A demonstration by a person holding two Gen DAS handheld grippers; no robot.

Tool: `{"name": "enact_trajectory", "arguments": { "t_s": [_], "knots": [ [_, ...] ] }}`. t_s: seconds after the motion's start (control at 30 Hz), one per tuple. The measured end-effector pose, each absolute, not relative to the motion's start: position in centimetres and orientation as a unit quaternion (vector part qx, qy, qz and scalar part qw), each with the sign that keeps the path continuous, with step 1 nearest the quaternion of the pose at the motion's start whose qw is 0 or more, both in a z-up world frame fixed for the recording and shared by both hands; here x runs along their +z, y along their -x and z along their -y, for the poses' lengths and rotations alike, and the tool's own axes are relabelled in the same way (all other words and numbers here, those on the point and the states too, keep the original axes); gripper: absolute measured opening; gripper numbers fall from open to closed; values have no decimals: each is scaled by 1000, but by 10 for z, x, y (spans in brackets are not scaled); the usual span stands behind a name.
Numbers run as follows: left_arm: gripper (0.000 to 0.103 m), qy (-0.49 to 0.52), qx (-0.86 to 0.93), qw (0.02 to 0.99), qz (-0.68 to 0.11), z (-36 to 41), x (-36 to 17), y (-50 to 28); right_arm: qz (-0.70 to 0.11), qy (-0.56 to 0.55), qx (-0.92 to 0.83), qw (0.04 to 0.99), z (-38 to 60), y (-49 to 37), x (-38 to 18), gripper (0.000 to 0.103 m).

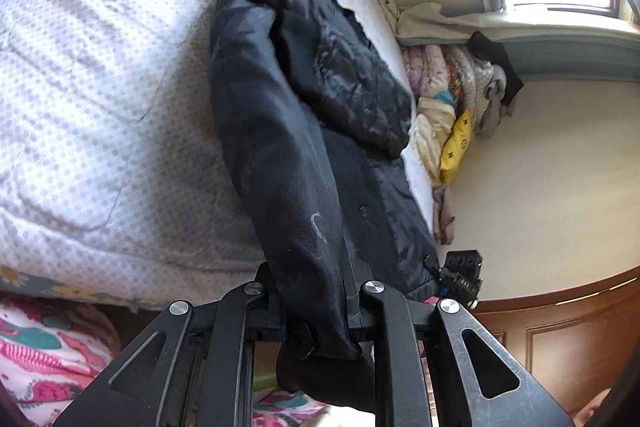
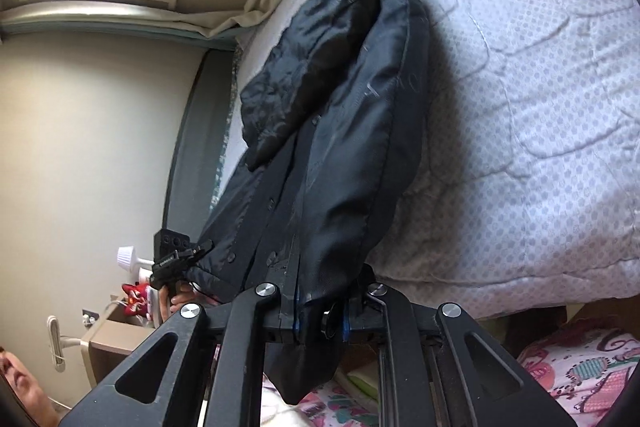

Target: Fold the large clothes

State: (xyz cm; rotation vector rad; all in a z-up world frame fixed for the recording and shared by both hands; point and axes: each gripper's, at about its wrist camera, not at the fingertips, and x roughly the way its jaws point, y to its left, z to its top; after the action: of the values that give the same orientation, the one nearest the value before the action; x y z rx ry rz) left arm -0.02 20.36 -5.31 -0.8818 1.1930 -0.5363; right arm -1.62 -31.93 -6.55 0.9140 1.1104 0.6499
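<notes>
In the left wrist view, your left gripper [image 1: 316, 323] is clamped on the near hem of the dark coat [image 1: 288, 115], with a fold of cloth and a button bunched between the pads and a tail of fabric drooping below them. The coat lies lengthwise along the bed [image 1: 100, 107], its far end toward the wall and one quilted-lined panel turned back across the middle; your other gripper shows small at the opposite hem corner. Keep this bite firm and deep, because the shell looks slick and heavy and a shallow pinch could creep out as the weight comes onto it. In the right wrist view, your right gripper [image 2: 320, 319] is closed on its own hem corner, the cloth pinched tight between the blue-edged pads, and the coat rises away from you over the bed's near edge. To fold well, I would carry both corners at equal height and keep the hem taut between them so it travels as one straight line toward the collar end. Watch the turned-back lining panel: it may slide or crumple under the fold, so lay the hem over it slowly and squarely. Release only once the edges sit aligned.
</notes>
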Motion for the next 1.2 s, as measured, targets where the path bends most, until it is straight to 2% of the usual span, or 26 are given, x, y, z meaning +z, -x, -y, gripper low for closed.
{"name": "enact_trajectory", "arguments": {
  "t_s": [0.5,0.73,0.93,1.03,1.07,1.1,1.17,1.2],
  "knots": [
    [19,446,-218,742,-451,-202,24,-144,-421,-425,288,748,314,-124,0,9],
    [19,471,-171,735,-457,-196,-5,-218,-433,-434,247,751,302,-203,-21,9],
    [27,479,-134,729,-470,-191,-35,-258,-435,-446,234,746,300,-248,-53,15],
    [36,460,-127,740,-474,-190,-35,-267,-442,-462,226,735,300,-264,-75,15],
    [43,454,-126,744,-473,-190,-33,-270,-447,-462,223,733,301,-267,-80,15],
    [54,452,-127,747,-471,-190,-33,-271,-451,-461,221,731,301,-272,-83,17],
    [70,456,-126,756,-453,-193,-30,-273,-447,-474,222,725,305,-279,-86,25],
    [76,457,-124,760,-446,-194,-28,-274,-441,-482,222,723,308,-281,-85,33]
  ]
}}
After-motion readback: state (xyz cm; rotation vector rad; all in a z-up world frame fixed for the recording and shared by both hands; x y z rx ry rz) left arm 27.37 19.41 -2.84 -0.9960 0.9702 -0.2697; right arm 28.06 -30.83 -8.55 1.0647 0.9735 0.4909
